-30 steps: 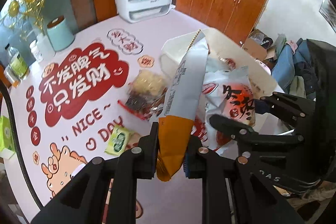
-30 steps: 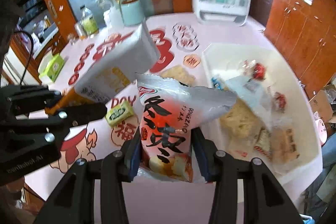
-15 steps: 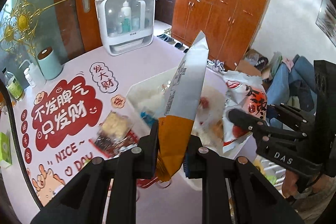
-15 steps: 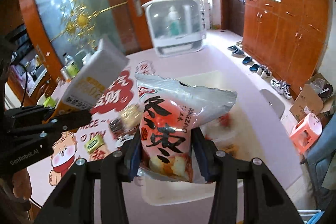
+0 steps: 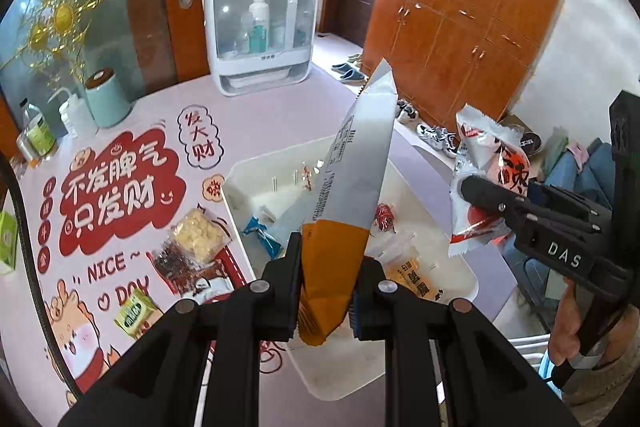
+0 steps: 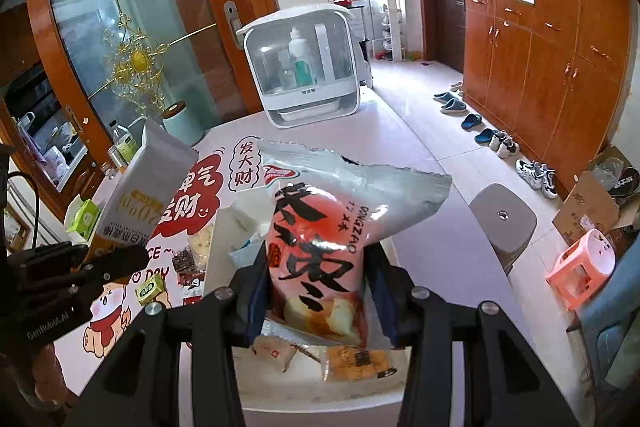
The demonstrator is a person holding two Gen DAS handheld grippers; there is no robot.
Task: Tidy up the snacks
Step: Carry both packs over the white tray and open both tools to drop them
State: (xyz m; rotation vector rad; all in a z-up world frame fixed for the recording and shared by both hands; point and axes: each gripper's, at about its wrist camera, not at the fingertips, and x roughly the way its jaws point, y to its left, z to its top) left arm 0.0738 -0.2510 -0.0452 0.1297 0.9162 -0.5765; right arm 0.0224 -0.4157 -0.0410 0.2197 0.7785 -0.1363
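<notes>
My left gripper (image 5: 326, 291) is shut on a silver and orange snack bag (image 5: 352, 179), held upright above the white bin (image 5: 468, 279). The bag also shows in the right wrist view (image 6: 136, 203). My right gripper (image 6: 316, 291) is shut on a red and silver chip bag (image 6: 320, 243), held above the same bin (image 6: 320, 399); the chip bag shows at the right of the left wrist view (image 5: 484, 183). The bin holds several small wrapped snacks (image 5: 412, 279). More snack packets (image 5: 192, 247) and a small green packet (image 5: 134, 313) lie on the table left of the bin.
A white clear-fronted cabinet (image 5: 260, 31) stands at the far side of the table. A teal canister (image 5: 106, 99) and bottles (image 5: 36, 135) stand at the far left. A grey stool (image 6: 504, 223) and pink stool (image 6: 580, 267) stand on the floor to the right.
Both grippers have risen and tilted up with their bags; the bin and table now look lower and farther off. Both grips are unchanged.
</notes>
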